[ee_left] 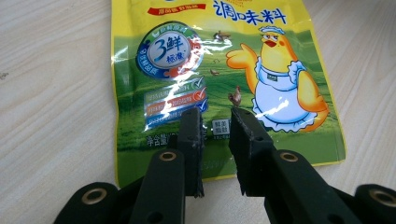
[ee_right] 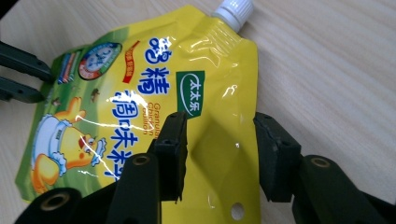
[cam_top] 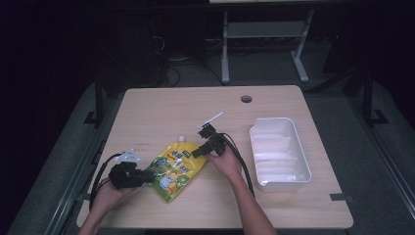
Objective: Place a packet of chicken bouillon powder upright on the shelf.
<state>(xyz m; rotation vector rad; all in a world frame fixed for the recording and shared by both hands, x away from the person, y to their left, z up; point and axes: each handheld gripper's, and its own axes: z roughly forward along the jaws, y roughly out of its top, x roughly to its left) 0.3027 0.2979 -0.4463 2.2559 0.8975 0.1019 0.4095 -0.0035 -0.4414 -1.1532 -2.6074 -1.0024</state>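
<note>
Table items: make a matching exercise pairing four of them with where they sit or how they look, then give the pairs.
Things:
1. pouch
2. bin
3. cap
4. round hole

Descriptions:
A. white and empty, on the table's right side
B. yellow and green, lying flat between the two grippers
C. in the tabletop near the far edge
D. white and ribbed, on the spout at a top corner of the pouch

Pairs: 1-B, 2-A, 3-D, 4-C

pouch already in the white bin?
No, the yellow pouch lies flat on the table, left of the white bin.
</note>
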